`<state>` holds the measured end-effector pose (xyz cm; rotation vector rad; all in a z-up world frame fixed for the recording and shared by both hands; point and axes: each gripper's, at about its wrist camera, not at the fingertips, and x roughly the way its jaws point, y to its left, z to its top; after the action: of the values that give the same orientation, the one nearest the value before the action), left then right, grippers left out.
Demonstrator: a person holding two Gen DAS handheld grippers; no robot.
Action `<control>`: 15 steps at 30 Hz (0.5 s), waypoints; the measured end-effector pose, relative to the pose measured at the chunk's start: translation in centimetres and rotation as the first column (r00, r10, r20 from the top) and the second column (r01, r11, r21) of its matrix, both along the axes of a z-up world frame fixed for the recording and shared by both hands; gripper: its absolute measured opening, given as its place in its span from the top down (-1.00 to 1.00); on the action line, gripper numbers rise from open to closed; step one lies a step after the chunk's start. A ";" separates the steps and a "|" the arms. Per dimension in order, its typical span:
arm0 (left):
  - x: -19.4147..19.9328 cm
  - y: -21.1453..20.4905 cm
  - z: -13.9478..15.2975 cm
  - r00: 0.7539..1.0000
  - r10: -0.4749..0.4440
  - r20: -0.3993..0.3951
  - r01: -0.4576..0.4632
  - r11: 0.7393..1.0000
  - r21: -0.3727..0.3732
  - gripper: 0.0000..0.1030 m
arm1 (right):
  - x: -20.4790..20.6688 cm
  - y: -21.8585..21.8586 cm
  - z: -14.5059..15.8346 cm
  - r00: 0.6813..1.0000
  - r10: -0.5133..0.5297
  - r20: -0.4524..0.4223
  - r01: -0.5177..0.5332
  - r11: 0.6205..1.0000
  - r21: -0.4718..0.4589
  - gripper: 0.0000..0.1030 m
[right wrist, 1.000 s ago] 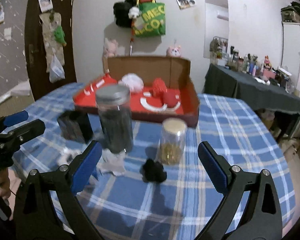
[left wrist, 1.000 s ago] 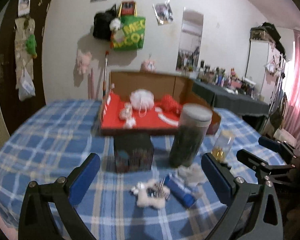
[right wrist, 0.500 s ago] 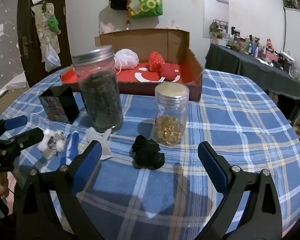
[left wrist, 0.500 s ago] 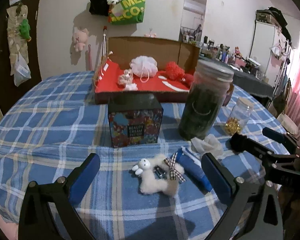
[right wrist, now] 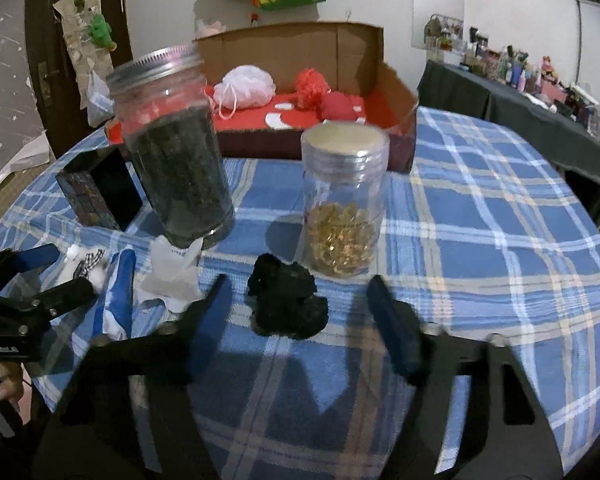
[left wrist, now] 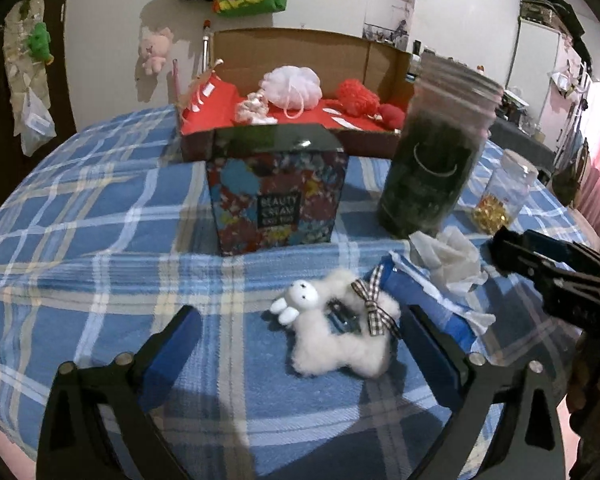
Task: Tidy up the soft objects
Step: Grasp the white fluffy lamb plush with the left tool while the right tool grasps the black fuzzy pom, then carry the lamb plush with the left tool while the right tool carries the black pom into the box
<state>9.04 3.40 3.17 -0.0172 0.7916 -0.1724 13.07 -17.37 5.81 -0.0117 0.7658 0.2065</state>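
- Plaid-covered counter (left wrist: 100, 208): jars, cardboard box.
- Left claw (left wrist: 300, 344): wide, closing; white plush toy (left wrist: 336, 344) between jaws, unpressed.
- Right claw (right wrist: 298, 312): closing around black soft lump (right wrist: 286, 306), not gripping.

The way to the box (right wrist: 396, 92) at the back is barred by the dark jar (right wrist: 172, 152), the small jar (right wrist: 344, 200) and the carton (left wrist: 278, 192). A gap is left between the two jars. Bare cloth (right wrist: 500, 240) lies open to the right of the small jar and left of the carton. Low clutter, tissue (left wrist: 452, 260) and blue packet (left wrist: 420, 292), is crowded before the dark jar.
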 end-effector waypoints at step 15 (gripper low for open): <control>-1.4 -2.1 2.2 0.989 -0.122 0.079 0.122 0.992 -0.005 -0.01 | -2.8 1.1 2.4 0.993 0.090 0.073 -0.093 0.995 0.042 0.42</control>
<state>7.63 1.26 5.40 0.0284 0.7136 -0.2915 10.30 -16.25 8.24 -0.0113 0.6898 0.3088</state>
